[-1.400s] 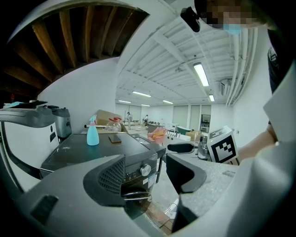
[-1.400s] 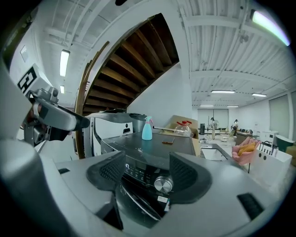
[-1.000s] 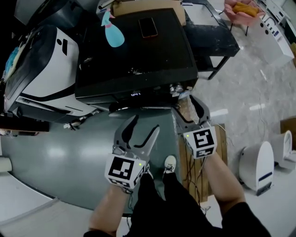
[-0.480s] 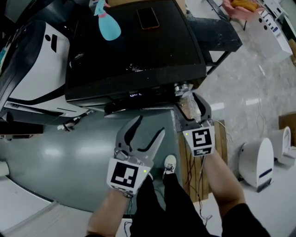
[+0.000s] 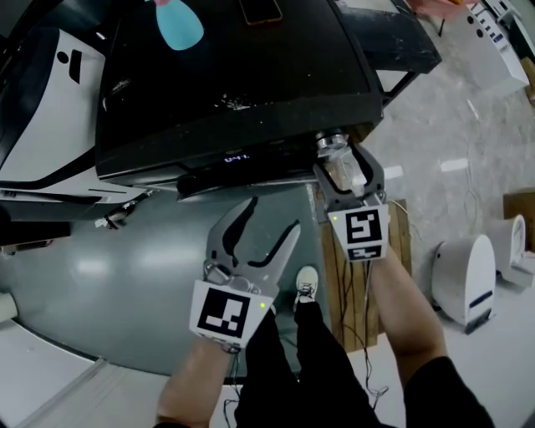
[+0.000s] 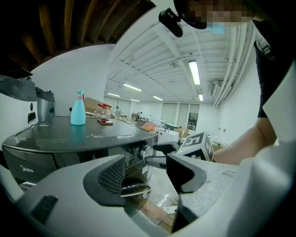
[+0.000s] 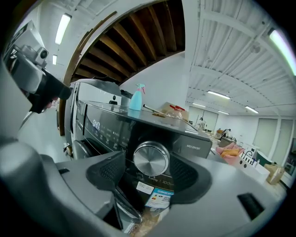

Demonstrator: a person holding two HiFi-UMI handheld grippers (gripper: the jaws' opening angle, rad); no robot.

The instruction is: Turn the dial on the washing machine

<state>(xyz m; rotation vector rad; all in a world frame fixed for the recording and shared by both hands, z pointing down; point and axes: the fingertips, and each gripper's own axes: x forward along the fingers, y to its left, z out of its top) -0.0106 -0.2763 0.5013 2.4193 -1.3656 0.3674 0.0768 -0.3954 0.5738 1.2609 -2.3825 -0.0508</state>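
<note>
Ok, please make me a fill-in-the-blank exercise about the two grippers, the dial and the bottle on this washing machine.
1. The round silver dial lies between the jaws of the ___ gripper.
2. The left gripper is ___, with nothing between its jaws.
3. The light blue plastic spray bottle stands on ___ of the dark grey washing machine.
Missing words: right; open; top.

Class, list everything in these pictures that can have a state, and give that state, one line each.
Right hand-held gripper: open, jaws either side of the dial, not clamped.
Left hand-held gripper: open, nothing between its jaws.
Dial: not gripped.
Washing machine display: lit.
Spray bottle: upright.
</note>
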